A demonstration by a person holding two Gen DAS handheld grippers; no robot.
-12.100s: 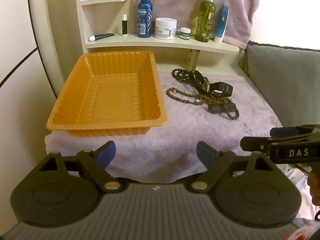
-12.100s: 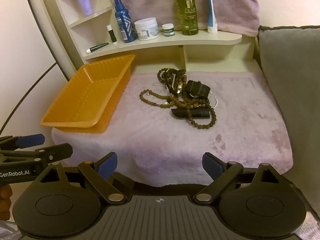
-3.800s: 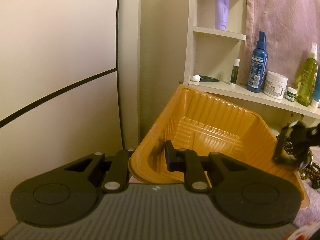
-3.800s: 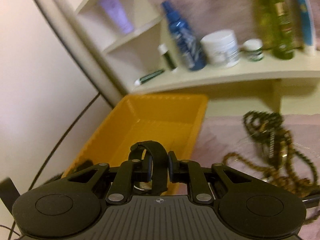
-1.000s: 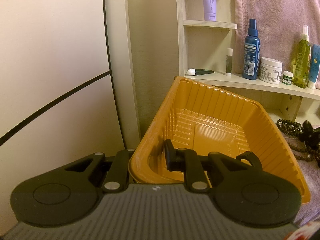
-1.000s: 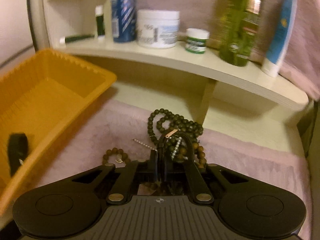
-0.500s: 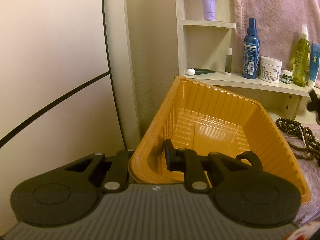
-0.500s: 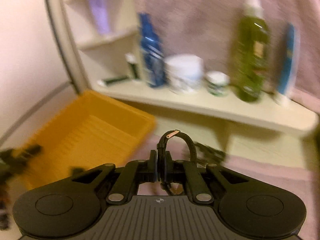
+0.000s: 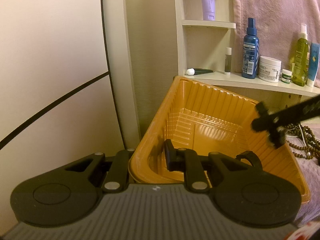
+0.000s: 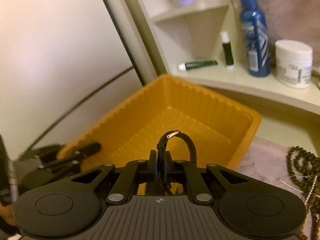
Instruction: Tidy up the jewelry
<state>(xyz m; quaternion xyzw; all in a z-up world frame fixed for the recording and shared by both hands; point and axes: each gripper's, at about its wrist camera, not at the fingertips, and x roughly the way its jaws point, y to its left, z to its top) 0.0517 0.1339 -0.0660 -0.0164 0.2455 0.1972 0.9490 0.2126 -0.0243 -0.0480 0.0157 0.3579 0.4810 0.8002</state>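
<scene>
My left gripper (image 9: 149, 160) is shut on the near left rim of the orange tray (image 9: 202, 98) and holds it tilted up. A black strap (image 9: 249, 157) lies in the tray's near right corner. My right gripper (image 10: 160, 170) is shut on a black watch strap (image 10: 189, 144) with a small metal buckle and holds it over the orange tray (image 10: 128, 124). The right gripper also shows in the left wrist view (image 9: 268, 128), above the tray's right wall. Brown bead necklaces (image 9: 304, 140) lie on the pink cloth to the right of the tray and show in the right wrist view (image 10: 304, 170).
A cream shelf (image 9: 250, 82) behind the tray carries a blue spray bottle (image 9: 250, 54), a white jar (image 9: 270, 69), a green bottle (image 9: 301, 60) and small tubes. A wall panel (image 9: 60, 60) stands on the left. A pink towel (image 9: 280, 10) hangs behind the shelf.
My right gripper has swung left from the necklace pile with the black watch strap and now hangs over the tray. My left gripper and the tilted tray have held still.
</scene>
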